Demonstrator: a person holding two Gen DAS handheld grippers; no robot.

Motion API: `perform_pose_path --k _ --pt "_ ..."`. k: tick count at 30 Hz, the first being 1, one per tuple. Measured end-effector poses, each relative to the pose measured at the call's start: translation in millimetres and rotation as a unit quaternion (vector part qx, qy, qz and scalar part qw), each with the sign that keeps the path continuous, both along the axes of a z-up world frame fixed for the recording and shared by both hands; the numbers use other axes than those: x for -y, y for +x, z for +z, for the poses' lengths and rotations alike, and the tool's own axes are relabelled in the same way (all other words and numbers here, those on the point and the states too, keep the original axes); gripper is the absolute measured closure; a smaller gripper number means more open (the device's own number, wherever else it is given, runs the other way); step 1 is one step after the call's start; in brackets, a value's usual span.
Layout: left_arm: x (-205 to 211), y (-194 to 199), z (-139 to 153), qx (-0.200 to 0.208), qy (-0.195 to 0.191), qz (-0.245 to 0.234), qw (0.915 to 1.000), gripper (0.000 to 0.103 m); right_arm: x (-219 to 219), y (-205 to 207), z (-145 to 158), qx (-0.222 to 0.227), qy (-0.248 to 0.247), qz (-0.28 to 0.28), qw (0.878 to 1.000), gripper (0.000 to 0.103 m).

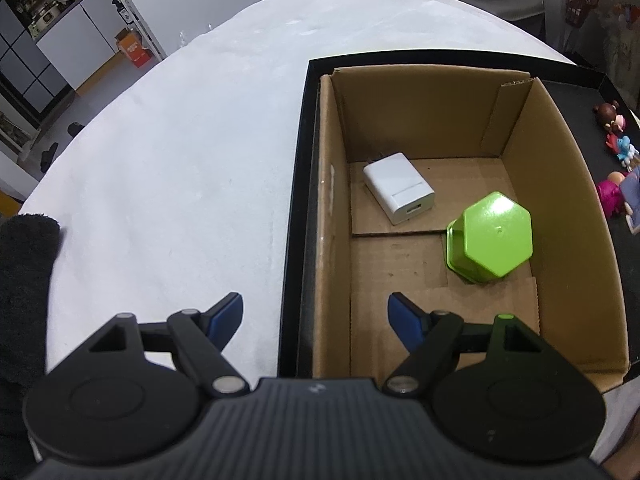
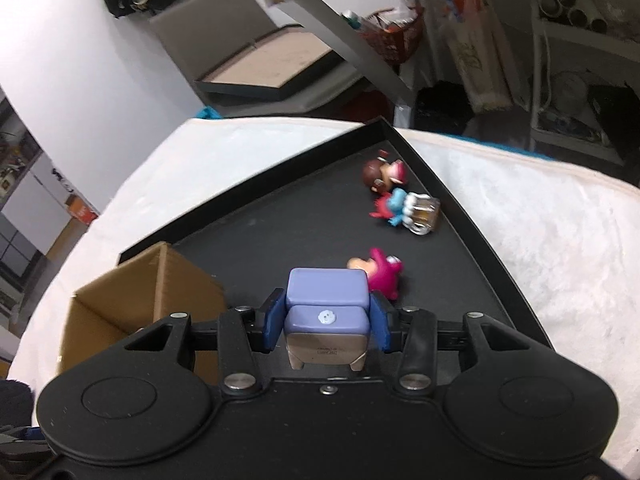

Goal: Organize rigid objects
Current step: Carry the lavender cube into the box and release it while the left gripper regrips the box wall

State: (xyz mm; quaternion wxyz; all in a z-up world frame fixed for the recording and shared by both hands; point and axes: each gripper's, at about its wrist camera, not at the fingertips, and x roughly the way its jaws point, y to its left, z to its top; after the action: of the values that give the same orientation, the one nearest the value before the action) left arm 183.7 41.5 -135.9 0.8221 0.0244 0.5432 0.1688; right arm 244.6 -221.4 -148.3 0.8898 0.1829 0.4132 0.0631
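Cardboard box [image 1: 560, 184] sits in a black tray [image 1: 298, 200] on the white-covered worktop [image 1: 180, 160], holding a white charger [image 1: 398, 193] and a green hexagonal tin [image 1: 490, 237]; left gripper [image 1: 316, 318] hangs above its near edge, jaws wide apart, empty. Right wrist view: right gripper [image 2: 326, 322] is clamped on a purple block toy [image 2: 327, 304] above the tray [image 2: 248, 240], with three figurines [image 2: 400, 200] lying beyond.

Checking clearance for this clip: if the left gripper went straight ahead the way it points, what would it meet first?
Probably the near left wall of the cardboard box, which runs up between the open fingers of the left gripper. The black tray rim lies just beside it. Depth is unclear.
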Motion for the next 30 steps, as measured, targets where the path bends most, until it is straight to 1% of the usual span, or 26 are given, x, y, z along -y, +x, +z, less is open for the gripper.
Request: perform_pose_path --k 10,13,18,21,23,25,26,27,29,30 --pt "-9.2 -4.7 2.0 0.017 -0.03 -0.01 0.9994 0.026 -18.8 -4.7 27.1 0.036 0.046 0.038 0.998 0.06" --pt "-11.4 -3.7 2.1 0.023 -0.042 -0.015 0.9987 0.028 -28.2 -6.3 34.7 0.055 0.058 0.059 0.995 0.06" --pt "-13.7 -2.1 -0.9 0.025 -0.049 -0.028 0.9981 0.03 -46.4 -7.7 45.8 0.083 0.066 0.096 0.99 0.06" --pt "-16.5 0.0 -3.4 0.025 -0.059 -0.031 0.9975 0.036 -58.8 -11.4 51.6 0.098 0.062 0.12 0.986 0.06" --pt "-18.2 1.5 -5.3 0.026 -0.067 -0.032 0.9969 0.042 -68.3 -12.8 53.4 0.102 0.062 0.14 0.983 0.06" --pt "-19.8 2.8 -7.0 0.024 -0.073 -0.031 0.9966 0.053 -78.2 -14.6 53.0 0.103 0.06 0.16 0.98 0.06" --pt "-21.1 3.6 -8.3 0.024 -0.076 -0.03 0.9964 0.056 -81.6 -16.1 52.6 0.103 0.058 0.168 0.979 0.06" --pt "-22.3 4.3 -8.9 0.024 -0.078 -0.028 0.9963 0.063 -85.8 -17.4 52.0 0.103 0.054 0.176 0.978 0.06" --pt "-25.2 5.2 -10.6 0.024 -0.087 -0.026 0.9956 0.071 -93.1 -18.3 49.7 0.098 0.047 0.189 0.976 0.06" --pt "-26.4 5.5 -11.3 0.023 -0.091 -0.026 0.9953 0.077 -96.5 -18.5 48.3 0.095 0.045 0.193 0.976 0.06"
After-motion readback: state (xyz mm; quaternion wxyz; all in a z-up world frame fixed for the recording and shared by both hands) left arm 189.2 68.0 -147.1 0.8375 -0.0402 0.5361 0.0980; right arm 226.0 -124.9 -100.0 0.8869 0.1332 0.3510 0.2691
